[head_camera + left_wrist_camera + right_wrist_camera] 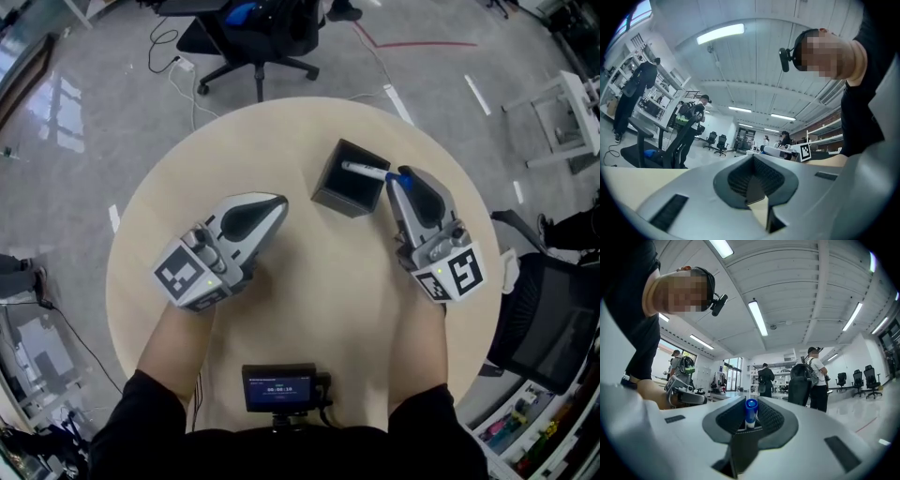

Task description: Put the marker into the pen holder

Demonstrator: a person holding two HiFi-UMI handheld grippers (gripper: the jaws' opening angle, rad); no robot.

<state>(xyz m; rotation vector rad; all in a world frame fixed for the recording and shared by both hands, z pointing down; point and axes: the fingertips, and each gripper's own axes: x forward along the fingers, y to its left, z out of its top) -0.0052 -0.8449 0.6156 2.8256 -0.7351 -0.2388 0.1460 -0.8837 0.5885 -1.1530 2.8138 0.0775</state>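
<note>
Currently the marker [364, 170] sits clamped in the right hand-held gripper [750, 420].

There is one round table [309, 281]. On it sit one black pen holder [337, 189] and one small screen [279, 387]. There is one marker [366, 170], white with a blue end. There are two grippers: the left gripper [278, 202] and the right gripper [397, 178]. Each gripper has one cube with square marks on it. Two office chairs stand on the floor: the far chair [258, 37] and the side chair [544, 319].
</note>
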